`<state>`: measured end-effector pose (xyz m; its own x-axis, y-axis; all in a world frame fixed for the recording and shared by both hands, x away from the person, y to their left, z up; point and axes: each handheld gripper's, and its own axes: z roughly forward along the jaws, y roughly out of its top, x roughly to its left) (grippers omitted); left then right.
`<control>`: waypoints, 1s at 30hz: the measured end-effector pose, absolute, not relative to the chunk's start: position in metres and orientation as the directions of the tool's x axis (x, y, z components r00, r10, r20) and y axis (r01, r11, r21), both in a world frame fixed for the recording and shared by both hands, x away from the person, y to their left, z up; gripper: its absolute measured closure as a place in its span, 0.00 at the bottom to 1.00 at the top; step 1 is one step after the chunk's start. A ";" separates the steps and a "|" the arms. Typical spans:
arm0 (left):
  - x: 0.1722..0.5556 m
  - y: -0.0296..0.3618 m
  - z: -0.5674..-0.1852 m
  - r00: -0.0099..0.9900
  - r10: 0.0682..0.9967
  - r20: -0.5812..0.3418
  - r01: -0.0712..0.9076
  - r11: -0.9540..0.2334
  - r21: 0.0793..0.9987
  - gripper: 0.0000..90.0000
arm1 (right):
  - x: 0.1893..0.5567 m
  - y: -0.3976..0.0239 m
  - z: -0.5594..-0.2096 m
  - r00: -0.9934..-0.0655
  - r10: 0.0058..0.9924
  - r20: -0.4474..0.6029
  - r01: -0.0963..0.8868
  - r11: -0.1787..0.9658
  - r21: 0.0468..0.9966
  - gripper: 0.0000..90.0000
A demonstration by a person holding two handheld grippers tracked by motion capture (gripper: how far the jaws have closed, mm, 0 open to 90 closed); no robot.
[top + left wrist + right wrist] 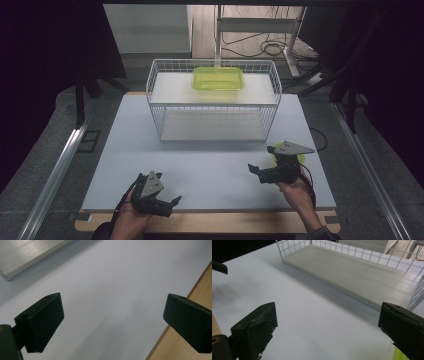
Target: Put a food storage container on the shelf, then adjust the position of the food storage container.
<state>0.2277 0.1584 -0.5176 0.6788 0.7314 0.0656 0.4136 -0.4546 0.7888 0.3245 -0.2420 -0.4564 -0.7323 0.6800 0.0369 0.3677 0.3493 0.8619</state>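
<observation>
Two hand-held grippers hover low over a pale grey table top (pixel 210 170), both released and grasping nothing. In the high view the left gripper (pixel 170 204) sits at the lower left of the frame near the table's front edge, held in the person's left hand (pixel 129 220); the right gripper (pixel 261 172) sits at the lower right, held in the right hand (pixel 295 190), with a small yellow-green object (pixel 301 158) just behind it, mostly hidden. At the upper centre stands a white wire rack (pixel 214 100) with two shelves, and a yellow-green lidded container (pixel 218 78) rests on its upper shelf. The left gripper view shows its two black jaws spread wide over bare table, a strip of wooden edge (pixel 200 287) at the right. The right gripper view shows jaws equally wide apart, the rack's lower shelf (pixel 352 272) across the upper half of the frame.
</observation>
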 end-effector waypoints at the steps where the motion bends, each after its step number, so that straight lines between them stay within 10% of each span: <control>1: 0.228 0.158 -0.518 0.679 0.731 0.066 0.414 -0.455 0.789 0.04 | 0.323 -0.242 -0.459 -0.733 0.679 0.037 0.370 0.352 0.860 0.03; 21: 0.227 0.157 -0.518 0.684 0.724 0.084 0.402 -0.471 0.786 0.03 | 0.318 -0.248 -0.482 -0.723 0.684 0.090 0.443 0.359 0.822 0.02; 30: 0.227 0.156 -0.519 0.687 0.721 0.085 0.403 -0.476 0.782 0.03 | 0.328 -0.267 -0.469 -0.680 0.721 0.134 0.504 0.326 0.800 0.34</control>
<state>0.2274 0.1557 -0.5187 0.6872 0.7214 0.0855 0.4027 -0.4762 0.7817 0.3283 -0.2666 -0.4685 -0.6801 0.7207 0.1343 0.5035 0.3261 0.8001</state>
